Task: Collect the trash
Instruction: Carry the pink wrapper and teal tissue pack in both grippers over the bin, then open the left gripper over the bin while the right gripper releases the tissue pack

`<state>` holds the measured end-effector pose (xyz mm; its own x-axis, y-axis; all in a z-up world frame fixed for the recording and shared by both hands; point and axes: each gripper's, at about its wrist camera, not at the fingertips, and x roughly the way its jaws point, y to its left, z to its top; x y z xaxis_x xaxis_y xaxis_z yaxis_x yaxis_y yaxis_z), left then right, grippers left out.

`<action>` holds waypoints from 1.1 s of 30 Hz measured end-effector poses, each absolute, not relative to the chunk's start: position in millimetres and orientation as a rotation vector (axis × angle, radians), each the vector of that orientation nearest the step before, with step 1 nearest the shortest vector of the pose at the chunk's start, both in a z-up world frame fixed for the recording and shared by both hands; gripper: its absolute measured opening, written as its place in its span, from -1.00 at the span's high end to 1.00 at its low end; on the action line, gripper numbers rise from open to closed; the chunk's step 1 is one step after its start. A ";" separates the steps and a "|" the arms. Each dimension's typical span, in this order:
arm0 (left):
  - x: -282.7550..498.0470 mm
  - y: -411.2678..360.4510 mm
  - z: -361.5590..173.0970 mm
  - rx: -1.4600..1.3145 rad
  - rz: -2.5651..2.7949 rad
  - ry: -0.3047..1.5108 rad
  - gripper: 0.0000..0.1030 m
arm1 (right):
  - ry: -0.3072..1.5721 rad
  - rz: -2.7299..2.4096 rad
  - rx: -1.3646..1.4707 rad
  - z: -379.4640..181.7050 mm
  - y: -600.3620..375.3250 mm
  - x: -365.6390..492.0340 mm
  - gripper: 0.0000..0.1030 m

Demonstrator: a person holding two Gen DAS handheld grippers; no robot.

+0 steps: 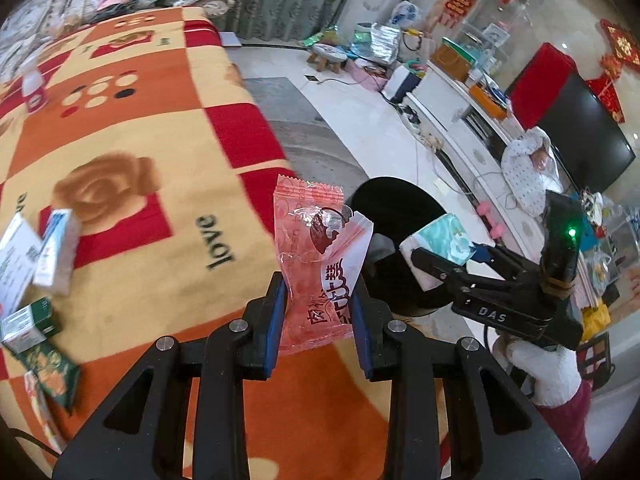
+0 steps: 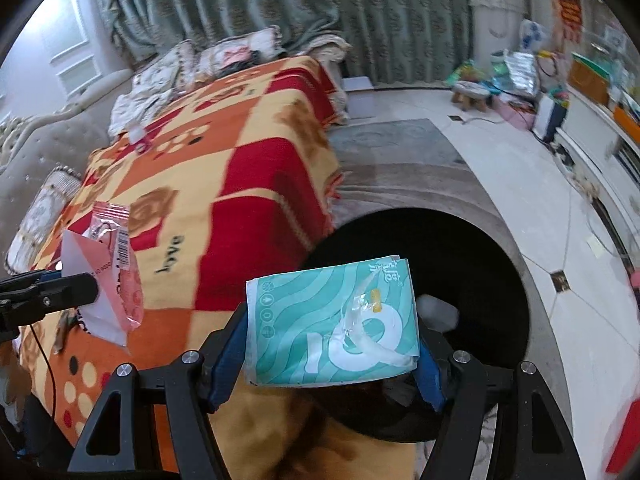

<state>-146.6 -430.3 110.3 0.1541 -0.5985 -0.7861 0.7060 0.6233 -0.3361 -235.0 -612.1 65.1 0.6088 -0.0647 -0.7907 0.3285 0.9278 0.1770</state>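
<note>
While the left gripper clamps a pink, crinkled snack wrapper with dark red print, upright between its blue pads, the right gripper grips a flat teal tissue packet with white wave markings. Both items are held above the blanket's edge. Just beyond sits a black bin on the floor, its mouth dark.

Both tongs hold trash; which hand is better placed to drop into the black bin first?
Right, probably. The right tongs hold the teal packet at the black bin's opening; the left tongs hold the pink wrapper over the blanket.
</note>
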 end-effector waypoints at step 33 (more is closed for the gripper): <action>-151.9 -529.0 81.1 0.182 -1.018 1.136 0.45 | 0.810 -0.399 0.493 58.8 -682.6 -266.6 -0.72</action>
